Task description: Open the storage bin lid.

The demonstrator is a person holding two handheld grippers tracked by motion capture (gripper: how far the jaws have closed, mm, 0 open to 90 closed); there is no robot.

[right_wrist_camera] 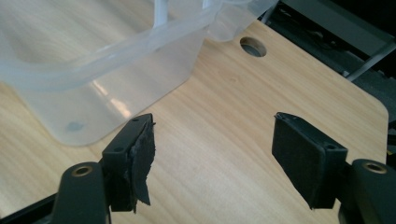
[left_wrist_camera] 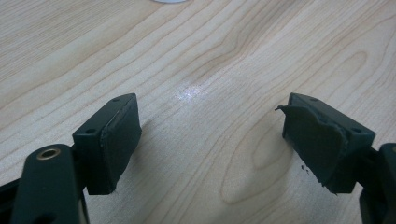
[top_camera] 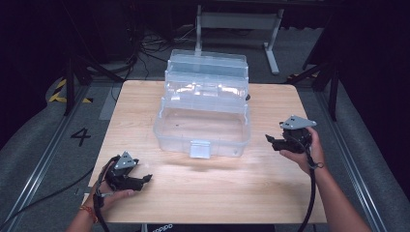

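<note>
A clear plastic box (top_camera: 203,113) stands open on the wooden table (top_camera: 270,193), its tiers stepped back toward 12 o'clock; its base tub sits just past the table's middle, with a small latch (top_camera: 200,149) on the front wall facing 6 o'clock; nothing can be made out inside it.

The left gripper (top_camera: 143,181) rests low at about 7 o'clock from the box, well apart from it, held in the left hand (top_camera: 107,195); its tips point toward 3 o'clock; in the left gripper view (left_wrist_camera: 210,140) its jaws stand wide apart over bare wood, with nothing between them; the right pad (left_wrist_camera: 314,140) looks torn along its upper edge.

The right gripper (top_camera: 270,141) is at 3 o'clock from the box, near its right wall but not touching it, held in the right hand (top_camera: 309,153), tips pointing toward 9 o'clock at the box; in the right gripper view (right_wrist_camera: 212,154) its jaws are spread wide and hold nothing; the box's corner (right_wrist_camera: 116,88) lies at 11 o'clock beyond the left jaw, apart from it; a strip of the left pad (right_wrist_camera: 142,163) hangs loose; a round hole (right_wrist_camera: 253,47) in the table shows at 12 o'clock.
</note>
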